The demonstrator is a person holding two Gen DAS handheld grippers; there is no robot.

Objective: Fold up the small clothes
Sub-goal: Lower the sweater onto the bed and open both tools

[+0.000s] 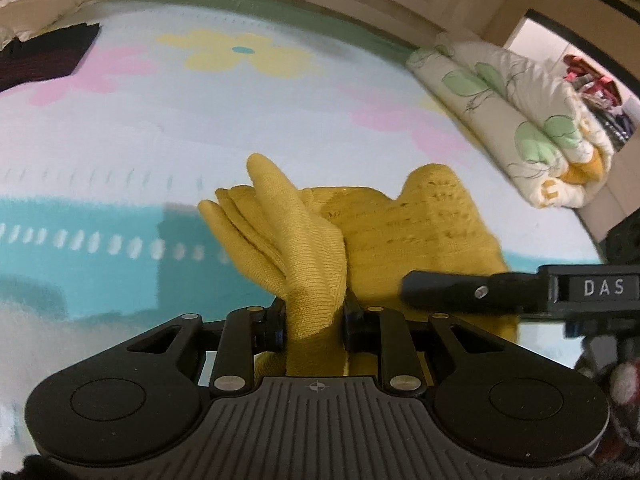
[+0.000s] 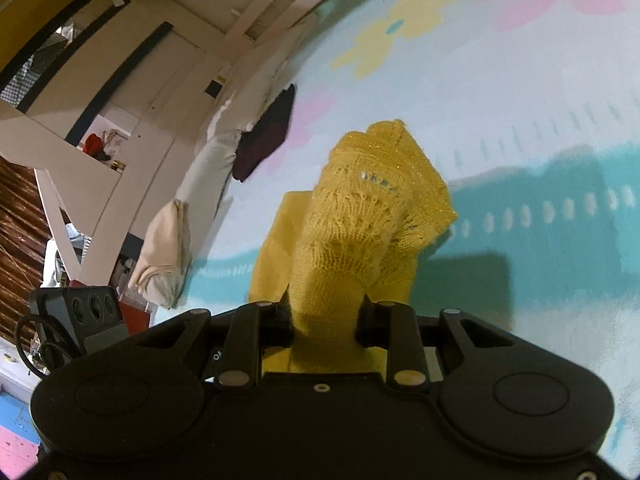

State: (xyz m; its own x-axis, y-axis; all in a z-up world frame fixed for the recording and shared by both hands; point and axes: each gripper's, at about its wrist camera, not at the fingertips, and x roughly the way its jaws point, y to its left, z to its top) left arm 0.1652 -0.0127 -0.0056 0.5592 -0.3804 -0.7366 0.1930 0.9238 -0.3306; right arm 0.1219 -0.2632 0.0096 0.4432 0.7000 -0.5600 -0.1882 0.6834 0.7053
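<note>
Both grippers hold the yellow knit top up over the bed.

The yellow knit top (image 1: 360,232) hangs between the two grippers, above the flowery bed cover (image 1: 200,128). It stretches sideways from the left gripper (image 1: 314,322) to the right gripper (image 2: 325,316), which shows close by in the left view. Each gripper's jaws are narrow and pinch a bunch of the yellow cloth. To fold it, I think both must lay it flat on the bed first.

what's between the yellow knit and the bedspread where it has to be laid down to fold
Nothing visible. The yellow knit is clamped in both the left gripper and right gripper, and the bedspread ahead is bare.
</note>
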